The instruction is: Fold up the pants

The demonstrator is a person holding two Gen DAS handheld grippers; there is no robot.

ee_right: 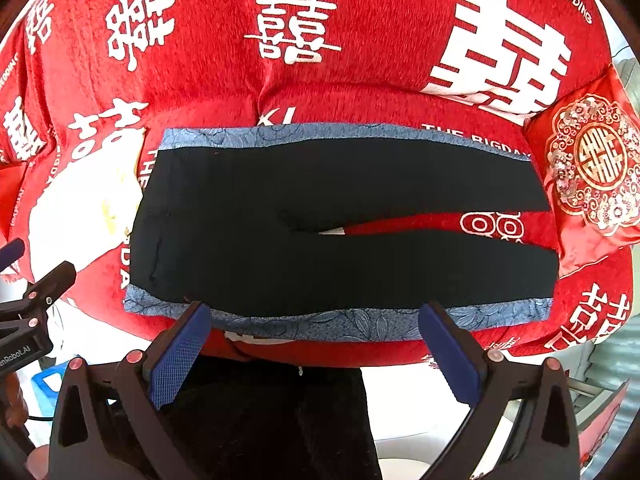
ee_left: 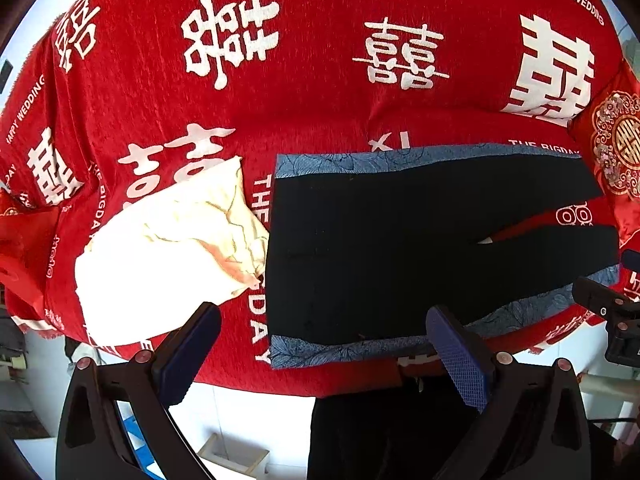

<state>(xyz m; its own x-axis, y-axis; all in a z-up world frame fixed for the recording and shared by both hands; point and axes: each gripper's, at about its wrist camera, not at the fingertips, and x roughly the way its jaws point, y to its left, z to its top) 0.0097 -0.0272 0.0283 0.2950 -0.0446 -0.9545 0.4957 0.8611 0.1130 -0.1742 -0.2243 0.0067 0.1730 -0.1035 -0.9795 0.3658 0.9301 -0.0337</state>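
Note:
Black pants (ee_left: 380,248) with blue patterned side stripes lie flat on the red bedspread, waistband to the left, legs running right with a narrow gap between them; they also show in the right wrist view (ee_right: 320,224). My left gripper (ee_left: 324,344) is open, hovering just before the near blue stripe by the waist end. My right gripper (ee_right: 316,336) is open, hovering just before the near stripe at mid-length. Neither holds anything. Each gripper's side shows at the edge of the other's view.
A cream garment (ee_left: 168,248) lies bunched left of the waistband, also in the right wrist view (ee_right: 84,208). A red embroidered cushion (ee_right: 592,168) sits at the right by the leg ends. The bed's near edge (ee_right: 304,352) drops to a white floor below.

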